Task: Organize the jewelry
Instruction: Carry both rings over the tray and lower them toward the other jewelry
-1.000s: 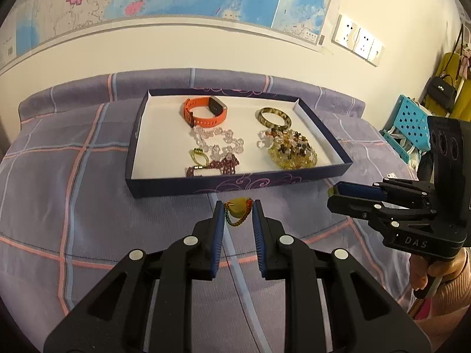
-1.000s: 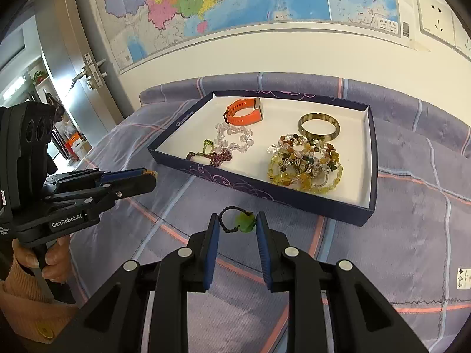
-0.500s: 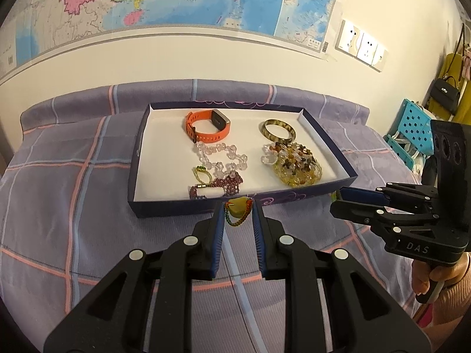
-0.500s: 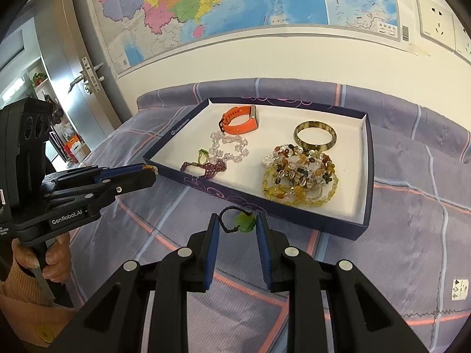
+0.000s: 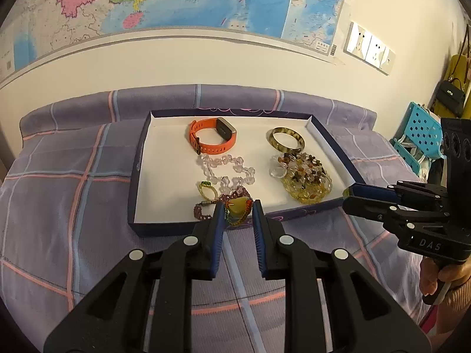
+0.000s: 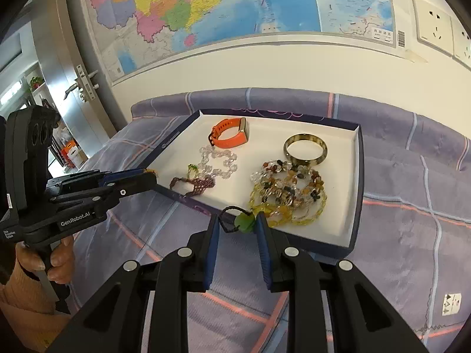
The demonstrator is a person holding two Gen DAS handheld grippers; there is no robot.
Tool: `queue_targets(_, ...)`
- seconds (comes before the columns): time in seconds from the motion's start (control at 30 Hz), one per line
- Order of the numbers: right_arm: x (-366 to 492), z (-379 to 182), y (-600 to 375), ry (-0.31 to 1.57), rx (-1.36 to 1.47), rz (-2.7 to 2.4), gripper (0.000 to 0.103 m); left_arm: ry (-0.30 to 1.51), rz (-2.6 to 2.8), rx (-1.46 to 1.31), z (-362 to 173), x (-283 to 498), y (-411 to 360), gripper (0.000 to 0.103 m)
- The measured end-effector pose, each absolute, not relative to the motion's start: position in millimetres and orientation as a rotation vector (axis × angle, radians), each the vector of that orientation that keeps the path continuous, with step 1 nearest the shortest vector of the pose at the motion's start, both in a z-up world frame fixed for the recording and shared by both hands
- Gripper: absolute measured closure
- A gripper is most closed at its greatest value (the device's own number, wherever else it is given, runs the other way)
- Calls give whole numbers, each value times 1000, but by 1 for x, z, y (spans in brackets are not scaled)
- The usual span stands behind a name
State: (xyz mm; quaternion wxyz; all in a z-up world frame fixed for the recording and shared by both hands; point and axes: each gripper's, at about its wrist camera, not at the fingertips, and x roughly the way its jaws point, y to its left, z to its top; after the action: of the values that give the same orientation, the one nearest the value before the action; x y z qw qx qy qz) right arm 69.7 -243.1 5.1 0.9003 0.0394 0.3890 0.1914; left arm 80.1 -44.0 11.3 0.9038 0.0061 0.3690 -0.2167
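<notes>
Carrying both pieces to the tray (image 5: 138,176) rn: left tongs (image 5: 238,210) pinch a yellow pendant (image 5: 239,209), right tongs (image 6: 237,223) pinch a green pendant (image 6: 245,221), both at the near rim. Next imo: go further in over the white floor, then let go.

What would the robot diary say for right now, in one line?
left tool: shut on yellow pendant | right tool: shut on green pendant | both at near edge of jewelry box | nothing released
</notes>
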Motion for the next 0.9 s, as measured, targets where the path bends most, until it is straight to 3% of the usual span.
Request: queue_targets(0.9, 102, 0, -249, 822, 86, 381, 80, 787, -425, 21, 1, 113, -46, 83)
